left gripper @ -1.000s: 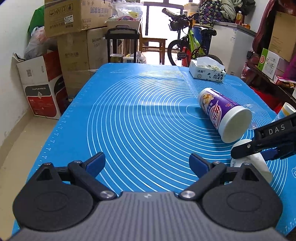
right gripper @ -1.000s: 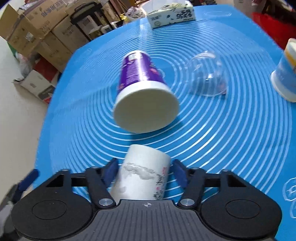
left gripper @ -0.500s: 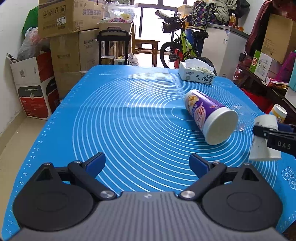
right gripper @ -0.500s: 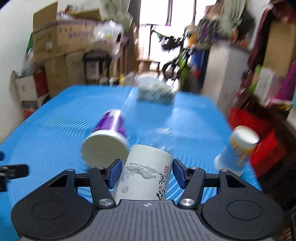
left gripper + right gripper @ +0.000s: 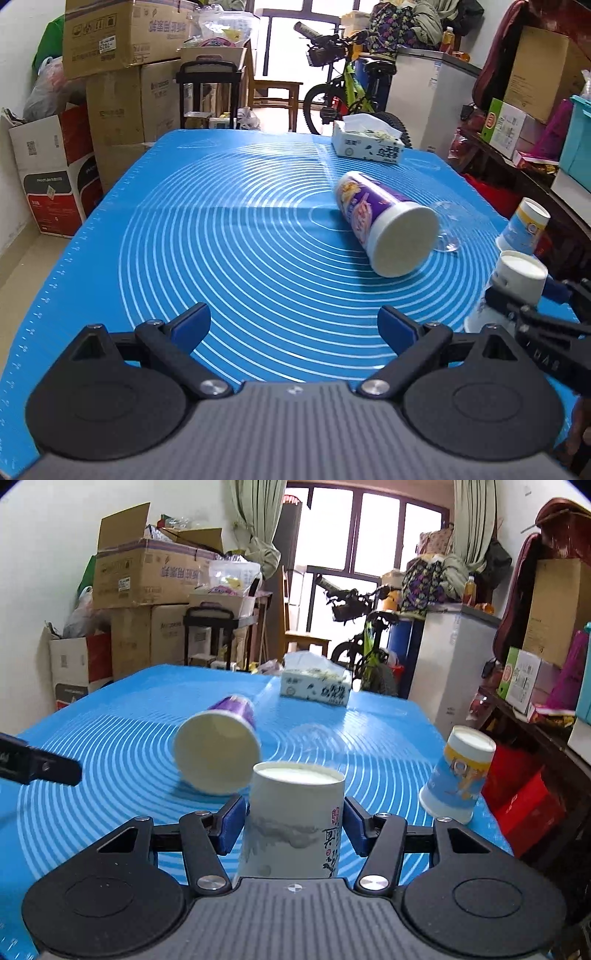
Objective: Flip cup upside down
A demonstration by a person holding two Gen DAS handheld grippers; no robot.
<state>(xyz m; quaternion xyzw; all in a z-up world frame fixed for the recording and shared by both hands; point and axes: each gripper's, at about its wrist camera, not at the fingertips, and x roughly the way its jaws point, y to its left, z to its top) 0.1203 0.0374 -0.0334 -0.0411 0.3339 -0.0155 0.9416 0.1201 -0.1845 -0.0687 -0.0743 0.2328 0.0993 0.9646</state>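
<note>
A white paper cup [image 5: 295, 819] with ink painting and black lettering stands upside down, base up, between the blue pads of my right gripper [image 5: 293, 825], which is shut on it. In the left wrist view the same cup [image 5: 513, 284] sits at the right edge on the blue mat [image 5: 240, 240], gripped by the right gripper [image 5: 532, 306]. My left gripper [image 5: 295, 325] is open and empty, low over the mat's near side.
A purple cup [image 5: 384, 225] lies on its side mid-mat, with a clear plastic cup [image 5: 447, 229] behind it. A blue-and-yellow cup [image 5: 458, 771] stands upside down at the right edge. A tissue box [image 5: 365, 144] sits at the far end.
The right gripper lifted the lying white cup, turned it base up and lowered it onto the mat. The left gripper stayed open, shifting slightly.
</note>
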